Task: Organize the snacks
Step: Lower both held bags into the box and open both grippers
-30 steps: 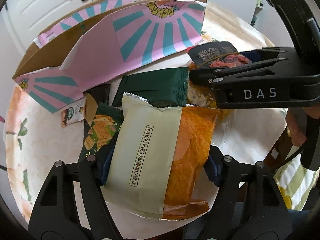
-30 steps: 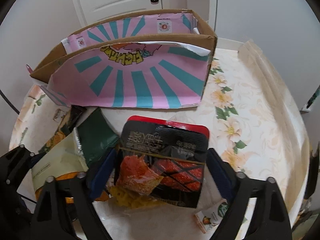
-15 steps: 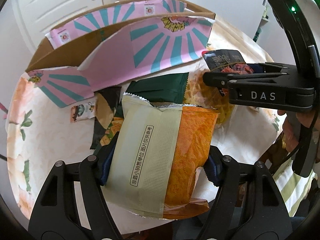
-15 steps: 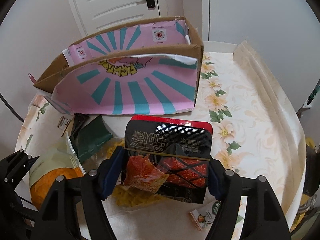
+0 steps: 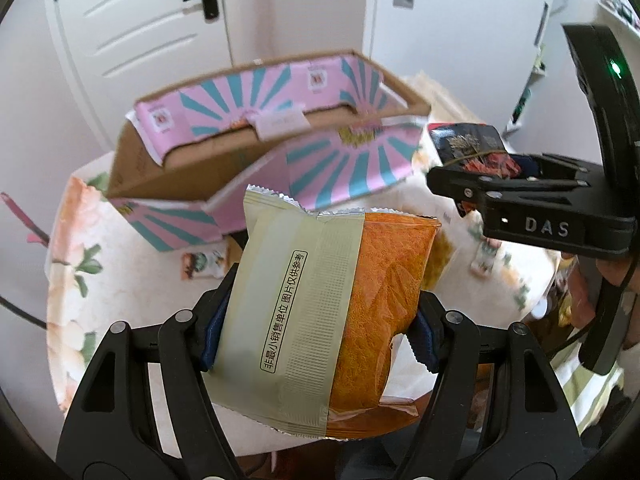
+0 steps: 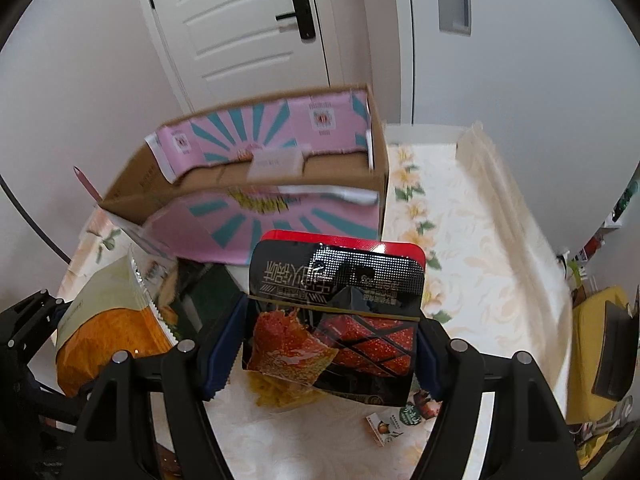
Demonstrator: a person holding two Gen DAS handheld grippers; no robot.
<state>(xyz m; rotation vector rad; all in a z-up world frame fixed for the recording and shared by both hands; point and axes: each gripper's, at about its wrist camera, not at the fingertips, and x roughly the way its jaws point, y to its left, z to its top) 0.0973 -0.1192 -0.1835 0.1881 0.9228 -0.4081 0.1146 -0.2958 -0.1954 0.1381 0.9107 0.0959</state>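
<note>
Left gripper [image 5: 320, 320] clamped on orange-and-cream packet [image 5: 320, 312]; right gripper [image 6: 332, 344] clamped on black-and-red packet [image 6: 340, 304]. Both packets held aloft just before the pink-and-teal box [image 6: 280, 184].

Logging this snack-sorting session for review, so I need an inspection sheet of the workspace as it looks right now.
Surface: table under a floral cloth.
Job's things: pink and teal cardboard box open at the back of the table; green and orange snack bag and black and red snack pack both lifted off the table.
Clutter: small snack packets and a dark green packet lie loose in front of the box.
Grippers: left gripper clamped on the green and orange snack bag; right gripper clamped on the black and red snack pack.
Cables: a thin dark cable at the table's left edge.
Surroundings: white door with a black handle, white walls.
</note>
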